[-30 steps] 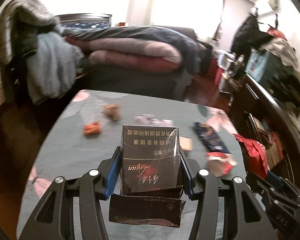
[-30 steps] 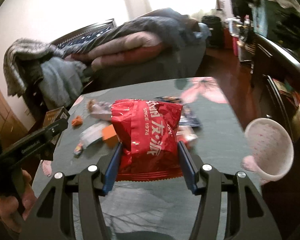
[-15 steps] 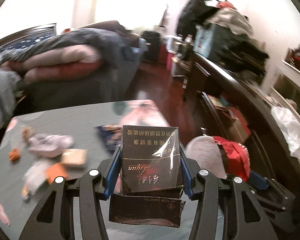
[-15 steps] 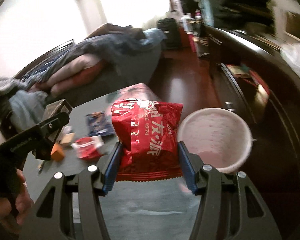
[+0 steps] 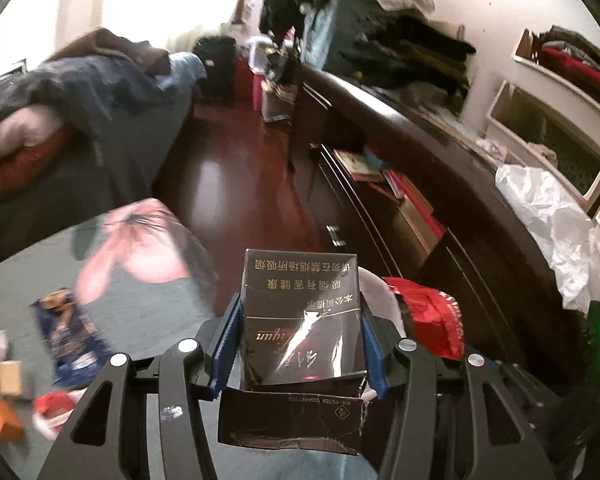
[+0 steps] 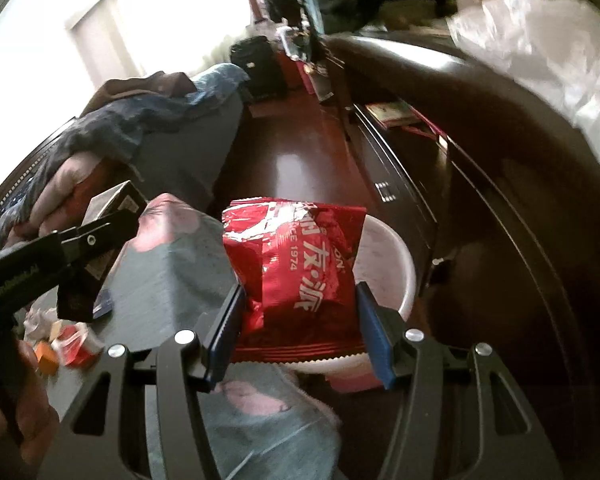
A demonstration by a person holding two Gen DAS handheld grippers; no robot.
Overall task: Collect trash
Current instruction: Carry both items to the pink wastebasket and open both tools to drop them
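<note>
My left gripper (image 5: pixel 299 325) is shut on a dark cigarette pack (image 5: pixel 300 288), held upright with its torn lid flap hanging toward the camera. The right gripper (image 6: pixel 298 320) is shut on a red snack bag (image 6: pixel 300 264), which hangs over the rim of a white waste bin (image 6: pixel 396 264) beside the table's right edge. In the left wrist view the red bag (image 5: pixel 428 320) and a sliver of the bin (image 5: pixel 380 300) show just behind the pack. In the right wrist view the left gripper (image 6: pixel 100 236) with the pack (image 6: pixel 116 200) is at the left.
On the floral grey tablecloth (image 5: pixel 140 300) lie a blue wrapper (image 5: pixel 68 336), a red-white wrapper (image 5: pixel 52 404), an orange scrap (image 5: pixel 4 420) and a tan box (image 5: pixel 10 376). A dark wooden cabinet (image 5: pixel 440 184) runs along the right. A bed (image 5: pixel 60 120) stands at the back left, past red-brown floor (image 5: pixel 228 168).
Both grippers have swung right, from over the littered table to its right edge, where the white bin has come under the red bag. Both holds are unchanged.
</note>
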